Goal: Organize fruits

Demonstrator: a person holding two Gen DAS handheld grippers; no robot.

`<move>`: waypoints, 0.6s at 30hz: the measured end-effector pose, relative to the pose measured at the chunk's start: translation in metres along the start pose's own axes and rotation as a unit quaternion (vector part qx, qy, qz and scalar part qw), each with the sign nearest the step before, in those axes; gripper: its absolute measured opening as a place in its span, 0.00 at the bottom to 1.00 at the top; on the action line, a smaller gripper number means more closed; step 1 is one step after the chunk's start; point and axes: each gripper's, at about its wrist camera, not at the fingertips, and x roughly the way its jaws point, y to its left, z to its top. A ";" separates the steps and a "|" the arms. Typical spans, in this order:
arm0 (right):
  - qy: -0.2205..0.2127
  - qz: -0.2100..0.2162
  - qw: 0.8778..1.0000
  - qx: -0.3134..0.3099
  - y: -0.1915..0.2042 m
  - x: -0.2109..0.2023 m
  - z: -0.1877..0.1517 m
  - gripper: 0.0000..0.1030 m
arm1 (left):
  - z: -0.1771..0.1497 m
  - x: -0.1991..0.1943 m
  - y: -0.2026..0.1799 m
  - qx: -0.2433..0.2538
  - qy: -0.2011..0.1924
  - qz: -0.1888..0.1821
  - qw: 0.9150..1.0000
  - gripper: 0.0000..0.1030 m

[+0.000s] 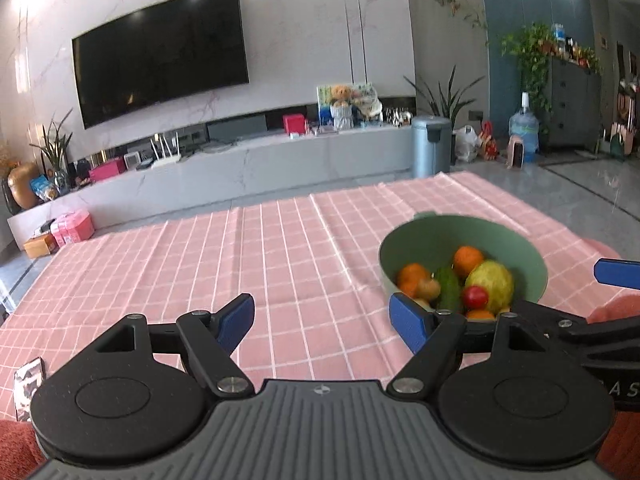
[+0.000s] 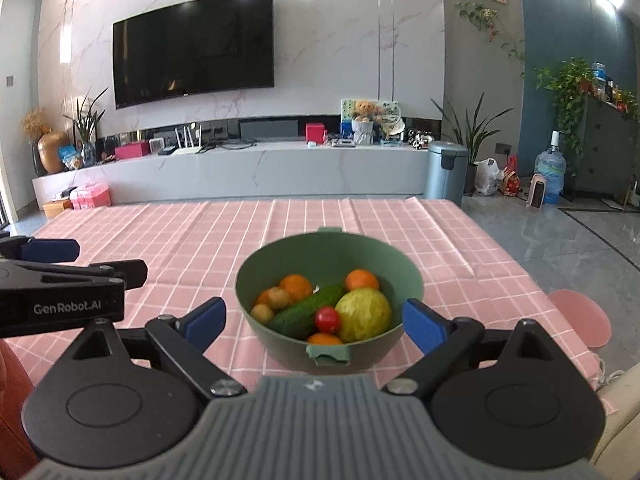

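While both claws gape empty, cucumber [image 2: 306, 309] diagonal in green bowl [image 2: 276, 344], tip far-right

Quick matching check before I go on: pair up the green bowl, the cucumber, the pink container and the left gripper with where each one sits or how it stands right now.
Things:
1. green bowl
2. cucumber
3. pink container
4. left gripper

Places or states:
A. lying among the oranges inside the bowl
B. at the cloth's right edge, right of the bowl
C. open, nothing between its pads, bare cloth ahead
D. on the pink checked cloth, straight ahead of the open right gripper

Pairs: 1-D, 2-A, 3-B, 4-C
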 end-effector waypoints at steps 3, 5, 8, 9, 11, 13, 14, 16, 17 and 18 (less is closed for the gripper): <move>0.011 0.003 1.000 0.000 0.001 0.007 -0.005 0.89 | -0.004 0.005 0.000 -0.002 0.017 0.000 1.000 0.87; 0.017 0.005 1.000 0.006 0.000 0.010 -0.005 0.89 | -0.007 0.007 0.001 -0.005 0.025 -0.001 1.000 0.87; 0.027 0.007 1.000 0.012 -0.003 0.014 -0.007 0.89 | -0.010 0.009 0.001 -0.008 0.036 -0.003 0.999 0.87; 0.029 0.008 0.999 0.014 -0.003 0.015 -0.008 0.89 | -0.010 0.009 0.000 -0.008 0.039 -0.003 0.999 0.87; 0.028 0.009 0.999 0.016 -0.004 0.016 -0.009 0.89 | -0.010 0.009 0.000 -0.008 0.044 -0.003 0.999 0.87; 0.028 0.010 0.999 0.016 -0.004 0.016 -0.009 0.89 | -0.010 0.008 0.000 -0.007 0.047 -0.002 0.999 0.87; 0.028 0.009 0.999 0.015 -0.004 0.016 -0.010 0.89 | -0.010 0.007 0.000 -0.006 0.048 -0.002 0.999 0.87; 0.027 0.010 0.999 0.013 -0.004 0.016 -0.011 0.89 | -0.010 0.007 0.001 -0.006 0.048 -0.002 0.999 0.87; 0.027 0.011 1.000 0.012 -0.004 0.015 -0.011 0.89 | -0.009 0.007 0.001 -0.006 0.050 -0.001 0.999 0.87; 0.026 0.011 1.000 0.012 -0.004 0.015 -0.011 0.89 | -0.009 0.008 0.001 -0.007 0.050 -0.001 0.999 0.87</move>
